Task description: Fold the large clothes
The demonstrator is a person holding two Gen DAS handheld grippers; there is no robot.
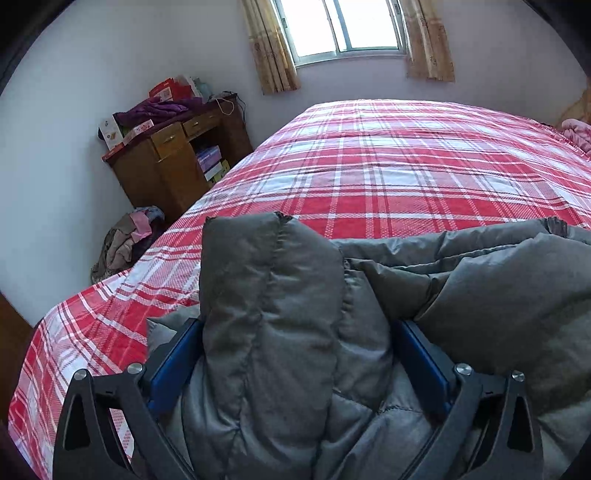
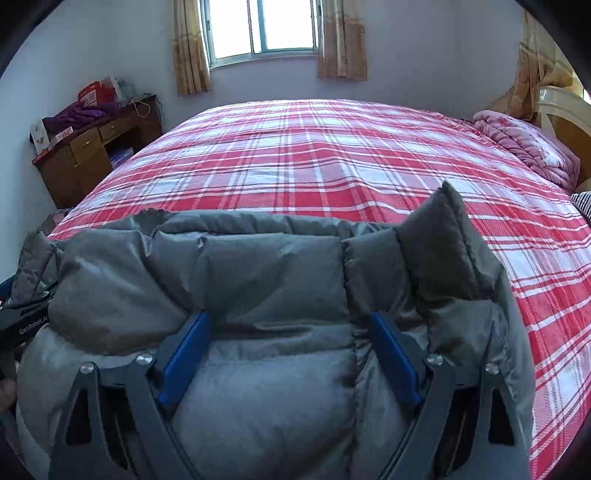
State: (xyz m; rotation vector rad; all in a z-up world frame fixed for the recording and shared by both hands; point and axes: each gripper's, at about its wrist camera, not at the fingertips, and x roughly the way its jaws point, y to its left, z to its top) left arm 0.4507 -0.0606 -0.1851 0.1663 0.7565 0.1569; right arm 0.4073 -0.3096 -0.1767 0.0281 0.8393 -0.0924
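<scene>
1. A grey padded jacket (image 1: 295, 332) is seen filling the lower half of the left wrist frame, over a bed (image 1: 406, 166) with a red and white plaid cover.
2. The left gripper (image 1: 295, 328) is clamped on a thick quilted fold of the jacket; blue pads (image 1: 177, 365) are pressed against both sides of the fold, jaws held fairly wide by the bulk.
3. The gripped fold is stood upright in the frame's centre, its top edge reaching the middle of the picture.
4. In the right wrist frame the jacket (image 2: 258, 277) is spread across the lower half, at the near edge of the bed (image 2: 332, 155).
5. The right gripper (image 2: 291, 325) is closed on a padded section of the jacket, blue pads (image 2: 184, 358) sunk into the fabric on either side, jaws kept wide apart by the padding.
6. A jacket corner is raised at centre right of the right wrist frame.
7. Part of the other gripper's black body is seen at the left edge of the right wrist frame, against the jacket.
8. A wooden desk (image 1: 177, 162) with clutter on it is seen at upper left, against the wall.
9. A window (image 1: 343, 29) with tan curtains is seen at top centre.
10. A pink quilt (image 2: 532, 151) is seen bunched at the right side of the bed.
11. A clothes pile (image 1: 125, 240) is seen at the left, on the floor beside the bed.
</scene>
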